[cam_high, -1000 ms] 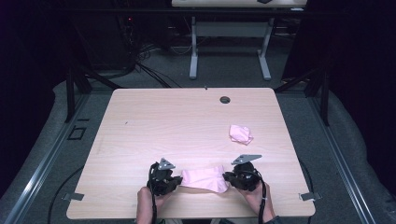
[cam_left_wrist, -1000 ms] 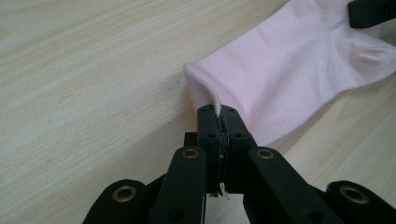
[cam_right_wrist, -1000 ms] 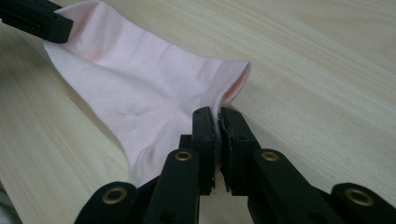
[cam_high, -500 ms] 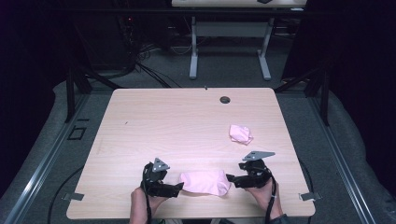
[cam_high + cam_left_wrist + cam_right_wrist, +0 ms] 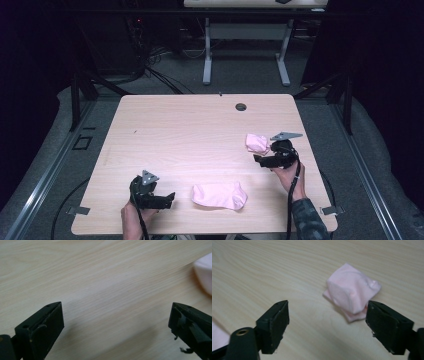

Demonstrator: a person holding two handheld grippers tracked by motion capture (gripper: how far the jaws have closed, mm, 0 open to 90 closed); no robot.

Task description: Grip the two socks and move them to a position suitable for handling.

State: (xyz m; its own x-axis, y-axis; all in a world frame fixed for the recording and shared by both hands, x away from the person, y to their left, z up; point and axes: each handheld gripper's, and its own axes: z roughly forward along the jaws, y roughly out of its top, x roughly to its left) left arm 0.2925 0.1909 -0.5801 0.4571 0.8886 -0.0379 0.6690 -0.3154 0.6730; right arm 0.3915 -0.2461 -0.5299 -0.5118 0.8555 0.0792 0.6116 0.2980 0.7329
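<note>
A flat folded pink cloth (image 5: pixel 219 195) lies near the front edge of the wooden table (image 5: pixel 190 130). My left gripper (image 5: pixel 167 199) rests just left of it. Its jaws have just been opening and stand wide over bare wood, with the cloth's edge (image 5: pixel 203 272) off to the right in the left gripper view. A small bundled pink cloth (image 5: pixel 256 143) sits at the right. My right gripper (image 5: pixel 257 159) hovers just in front of it. Its jaws have also just been opening and hold nothing, and the bundle (image 5: pixel 352 291) lies just beyond the right jaw.
A dark round grommet (image 5: pixel 241 106) sits in the table near its far edge. Behind the table stand the legs of another desk (image 5: pixel 245 65), with cables on the floor (image 5: pixel 155 70). Bare wood spreads across the left and middle.
Both grippers have let go of the flat pink cloth and opened. The left one drew away to the left. The right one moved right and farther back, to the small bundle.
</note>
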